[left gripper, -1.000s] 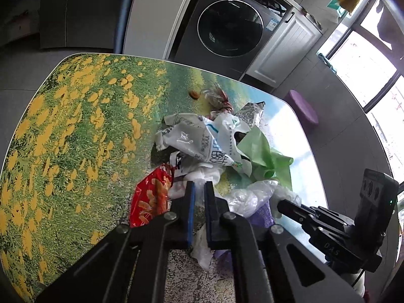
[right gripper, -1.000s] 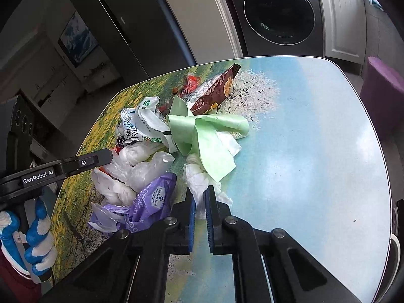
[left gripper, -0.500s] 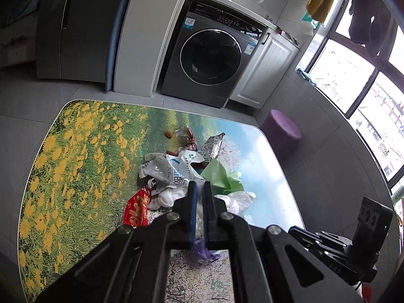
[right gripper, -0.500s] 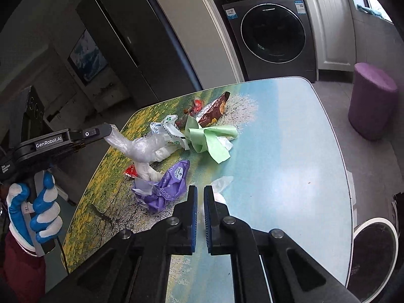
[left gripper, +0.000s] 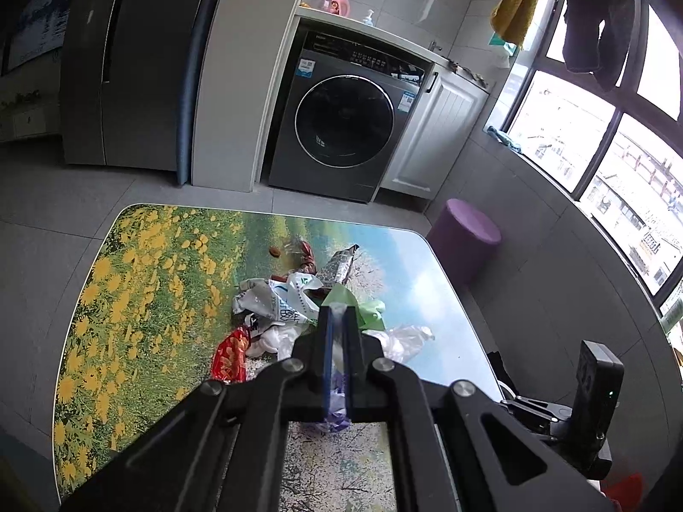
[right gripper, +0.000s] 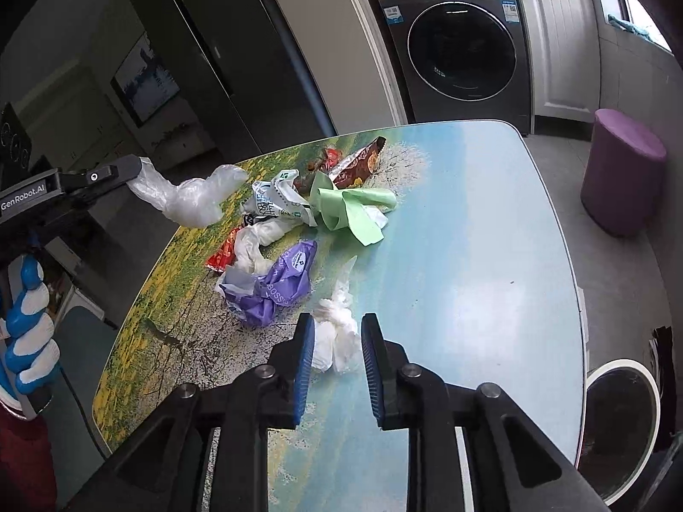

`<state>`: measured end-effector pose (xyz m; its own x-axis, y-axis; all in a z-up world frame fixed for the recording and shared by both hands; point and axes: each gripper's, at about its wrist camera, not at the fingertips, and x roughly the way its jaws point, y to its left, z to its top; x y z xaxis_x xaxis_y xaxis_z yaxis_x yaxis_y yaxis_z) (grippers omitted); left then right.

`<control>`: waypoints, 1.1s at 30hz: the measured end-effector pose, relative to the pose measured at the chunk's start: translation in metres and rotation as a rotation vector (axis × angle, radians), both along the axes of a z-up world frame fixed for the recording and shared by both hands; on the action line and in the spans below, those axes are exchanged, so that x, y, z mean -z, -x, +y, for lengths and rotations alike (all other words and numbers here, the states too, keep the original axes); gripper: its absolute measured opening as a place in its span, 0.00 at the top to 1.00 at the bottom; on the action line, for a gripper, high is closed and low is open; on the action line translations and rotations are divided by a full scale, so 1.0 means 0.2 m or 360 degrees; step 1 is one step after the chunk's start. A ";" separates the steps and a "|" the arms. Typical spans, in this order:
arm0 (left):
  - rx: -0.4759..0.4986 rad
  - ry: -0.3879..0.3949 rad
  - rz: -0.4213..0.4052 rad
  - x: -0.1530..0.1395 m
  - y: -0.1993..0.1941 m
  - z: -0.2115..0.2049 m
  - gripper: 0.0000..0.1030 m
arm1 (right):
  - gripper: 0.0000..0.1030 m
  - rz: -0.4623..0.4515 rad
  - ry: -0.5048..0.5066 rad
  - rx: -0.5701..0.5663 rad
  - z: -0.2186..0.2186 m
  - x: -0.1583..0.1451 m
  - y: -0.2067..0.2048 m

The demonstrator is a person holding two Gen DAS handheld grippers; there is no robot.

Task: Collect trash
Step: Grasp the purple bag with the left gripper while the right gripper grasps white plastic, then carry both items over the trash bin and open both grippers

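Trash lies piled on the picture-printed table [right gripper: 469, 234]: a white printed bag [right gripper: 273, 200], a green bag [right gripper: 350, 209], a purple bag [right gripper: 281, 286], a red wrapper [right gripper: 222, 251] and a brown snack wrapper [right gripper: 358, 162]. My left gripper [left gripper: 337, 309] is shut on a clear plastic bag [right gripper: 188, 196], which hangs in the air to the left of the pile. My right gripper [right gripper: 337, 320] is low over the table's near part and its jaws are opening. A crumpled white wad [right gripper: 337, 341] rests on the table between the pads, which do not press on it.
A white-rimmed bin [right gripper: 619, 367] stands on the floor past the table's right edge. A purple stool [right gripper: 623, 170] and a washing machine [right gripper: 465, 47] are beyond the far end. A blue-and-white gloved hand [right gripper: 30, 324] holds the left gripper.
The left gripper has risen, lifting the clear bag off the pile. The right gripper drew back from the pile toward the near edge and its jaws have parted around the white wad.
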<state>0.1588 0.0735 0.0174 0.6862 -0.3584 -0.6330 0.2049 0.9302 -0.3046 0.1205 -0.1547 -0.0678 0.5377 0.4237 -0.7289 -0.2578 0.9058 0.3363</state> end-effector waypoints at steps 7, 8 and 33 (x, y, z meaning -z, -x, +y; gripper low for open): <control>0.0000 0.0017 0.0020 0.06 -0.02 0.06 0.97 | 0.58 0.0084 0.0092 -0.0037 0.13 0.17 -0.14; 0.0003 0.0016 0.0023 0.07 -0.02 0.06 0.97 | 0.58 0.0096 0.0111 -0.0039 0.15 0.19 -0.16; 0.0363 -0.0032 -0.0111 -0.16 0.07 -0.59 0.97 | 0.88 -0.0246 -0.0105 0.0482 -0.64 -0.30 0.27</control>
<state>0.1445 -0.0442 0.0487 0.6314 -0.4970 -0.5953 0.4305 0.8631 -0.2640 0.0673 -0.2829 -0.0081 0.7480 0.2715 -0.6056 -0.0331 0.9266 0.3745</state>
